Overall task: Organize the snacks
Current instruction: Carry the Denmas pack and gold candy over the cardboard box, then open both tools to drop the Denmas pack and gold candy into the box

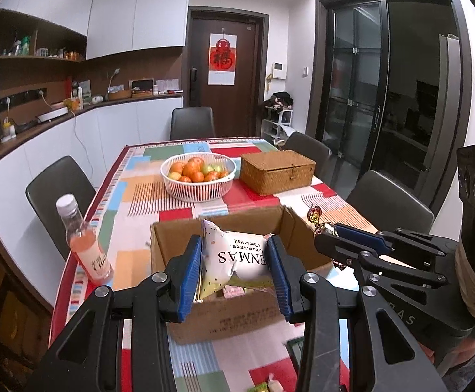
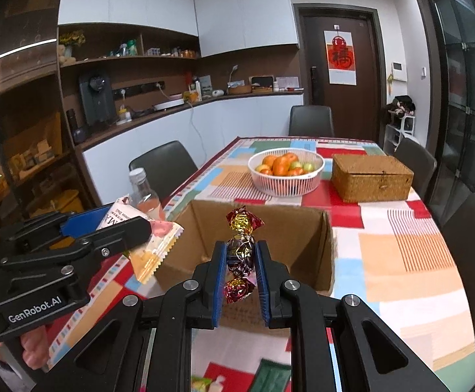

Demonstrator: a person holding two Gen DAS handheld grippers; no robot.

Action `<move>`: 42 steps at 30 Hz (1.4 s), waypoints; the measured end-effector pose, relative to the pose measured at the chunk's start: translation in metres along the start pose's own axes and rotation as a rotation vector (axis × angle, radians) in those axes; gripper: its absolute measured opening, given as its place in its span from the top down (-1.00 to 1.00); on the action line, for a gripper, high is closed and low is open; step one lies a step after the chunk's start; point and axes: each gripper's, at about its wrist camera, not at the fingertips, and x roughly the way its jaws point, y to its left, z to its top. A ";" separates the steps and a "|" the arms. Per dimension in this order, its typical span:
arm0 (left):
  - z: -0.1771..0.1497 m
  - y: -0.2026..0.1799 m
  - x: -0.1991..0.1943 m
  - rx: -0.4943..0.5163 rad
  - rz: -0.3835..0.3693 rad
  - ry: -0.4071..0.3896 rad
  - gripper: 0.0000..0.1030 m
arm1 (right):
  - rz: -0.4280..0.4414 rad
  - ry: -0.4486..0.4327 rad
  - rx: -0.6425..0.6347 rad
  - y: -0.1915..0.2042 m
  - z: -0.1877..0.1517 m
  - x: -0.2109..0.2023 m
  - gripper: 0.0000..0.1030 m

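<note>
Gripping white cheese-ball packet (image 1: 237,258), left tongs (image 1: 235,272); right tongs (image 2: 241,276) clamp foil-wrapped candy (image 2: 241,253) over cardboard box (image 2: 327,251).

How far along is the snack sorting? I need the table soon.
Partly done: at least one packet already lies in the cardboard box. In hand: the left gripper is shut on a cheese ball bag over the box, and the right gripper is shut on a foil-wrapped candy. Left: dropping both in, plus wrapped items at the table's near edge.
</note>
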 end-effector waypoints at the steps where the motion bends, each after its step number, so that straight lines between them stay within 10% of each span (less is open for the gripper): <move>1: 0.003 0.001 0.004 0.001 0.001 0.000 0.22 | -0.001 0.001 0.003 -0.002 0.003 0.003 0.63; 19: 0.020 0.024 0.089 -0.056 -0.002 0.132 0.21 | -0.059 0.098 0.016 -0.030 0.019 0.070 0.63; 22: 0.019 0.027 0.098 -0.066 0.037 0.149 -0.14 | -0.061 0.130 0.031 -0.035 0.019 0.080 0.62; 42: -0.040 -0.005 0.015 -0.012 0.036 0.131 -0.17 | -0.058 0.102 -0.001 -0.010 -0.034 0.015 0.13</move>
